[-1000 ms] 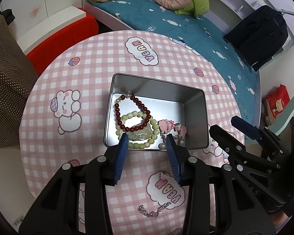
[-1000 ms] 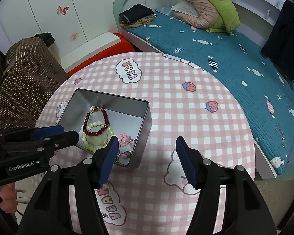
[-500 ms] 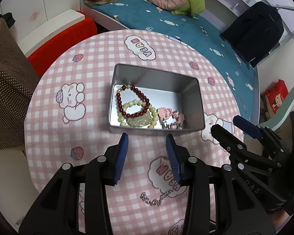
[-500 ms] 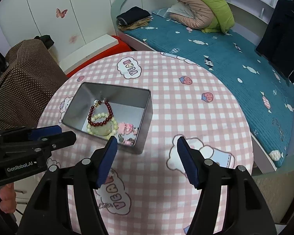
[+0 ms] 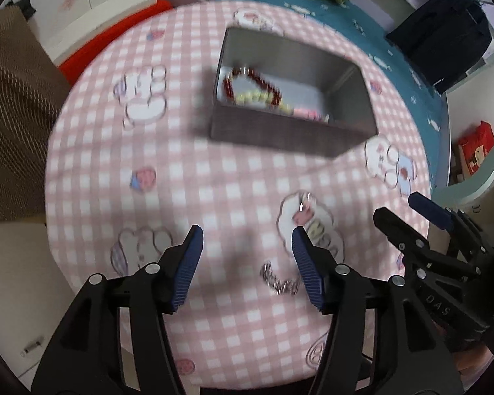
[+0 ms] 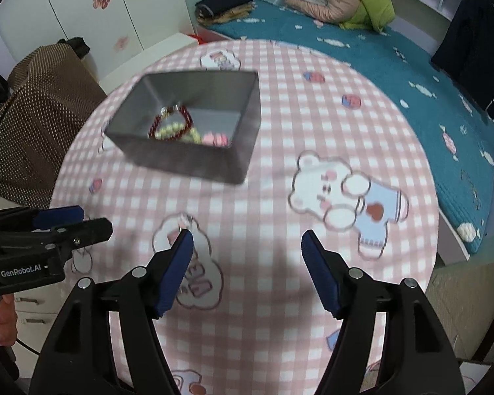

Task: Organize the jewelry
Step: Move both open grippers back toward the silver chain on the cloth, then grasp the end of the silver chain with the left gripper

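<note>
A grey metal tin (image 5: 280,133) (image 6: 194,161) stands on the round pink checked table (image 5: 214,191). Inside lie a dark red bead bracelet (image 5: 247,80) (image 6: 184,117), a pale green bead bracelet (image 5: 253,98) and a pink piece (image 5: 308,113). A silver chain (image 5: 278,283) lies on the cloth beside my left gripper's right finger. A small pink ring piece (image 5: 301,209) (image 6: 184,222) lies further out. My left gripper (image 5: 247,247) is open and empty above the cloth. My right gripper (image 6: 247,250) is open and empty; it also shows in the left wrist view (image 5: 411,217).
A bed with a teal cover (image 6: 378,49) runs behind and right of the table. A brown dotted cloth (image 6: 39,105) hangs at the left. A red box (image 5: 112,36) sits past the table's far left edge. The left gripper (image 6: 49,230) shows at the right wrist view's left.
Both grippers have pulled back from the tin toward the table's near side, the views are blurred by motion. The left gripper's jaws have opened wider. The silver chain now lies by its right finger.
</note>
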`<state>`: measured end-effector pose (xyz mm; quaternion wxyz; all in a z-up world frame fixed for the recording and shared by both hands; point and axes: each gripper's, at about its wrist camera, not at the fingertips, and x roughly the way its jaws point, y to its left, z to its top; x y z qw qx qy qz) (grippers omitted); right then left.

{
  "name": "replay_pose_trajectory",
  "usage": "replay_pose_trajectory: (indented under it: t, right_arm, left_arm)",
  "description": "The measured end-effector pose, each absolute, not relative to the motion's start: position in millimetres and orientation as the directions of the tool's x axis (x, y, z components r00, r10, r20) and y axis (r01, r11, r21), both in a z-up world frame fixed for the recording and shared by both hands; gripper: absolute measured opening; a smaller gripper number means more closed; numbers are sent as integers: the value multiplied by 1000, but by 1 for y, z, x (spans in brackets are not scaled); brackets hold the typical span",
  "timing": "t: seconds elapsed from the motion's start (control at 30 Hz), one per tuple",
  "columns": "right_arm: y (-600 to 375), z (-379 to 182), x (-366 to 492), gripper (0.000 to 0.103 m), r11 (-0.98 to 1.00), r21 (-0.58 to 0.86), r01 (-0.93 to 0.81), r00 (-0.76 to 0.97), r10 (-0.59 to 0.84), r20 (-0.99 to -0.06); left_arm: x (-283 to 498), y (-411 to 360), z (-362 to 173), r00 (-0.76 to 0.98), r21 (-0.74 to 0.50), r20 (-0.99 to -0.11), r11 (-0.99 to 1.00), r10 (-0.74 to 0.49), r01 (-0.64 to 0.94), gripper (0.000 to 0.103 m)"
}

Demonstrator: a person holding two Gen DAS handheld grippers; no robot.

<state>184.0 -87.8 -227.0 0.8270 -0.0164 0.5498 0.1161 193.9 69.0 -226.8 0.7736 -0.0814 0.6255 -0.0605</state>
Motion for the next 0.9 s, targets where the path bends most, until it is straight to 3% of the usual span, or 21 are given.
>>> replay_pose_trajectory:
  t: [0.37, 0.57, 0.67, 0.9]
  right_arm:
    - [-96, -247, 167, 66, 978, 89, -190, 324, 148, -935]
    - [-100, -251, 164, 66, 979, 93, -179, 318, 147, -937]
    - [-101, -252, 164, 66, 980, 97, -175, 313, 148, -938]
    - [-102, -250, 171, 66, 978, 118, -171, 323, 169, -931]
  left_arm:
    - [179, 61, -262, 63, -258, -965, 964, -255, -59, 57]
    - [181, 50, -274, 26, -280, -960, 955, -279, -95, 28]
    - [182, 44, -276, 11, -273, -962, 958, -273, -83, 7]
    - [185, 41, -266, 35, -264, -964, 962, -262, -64, 4]
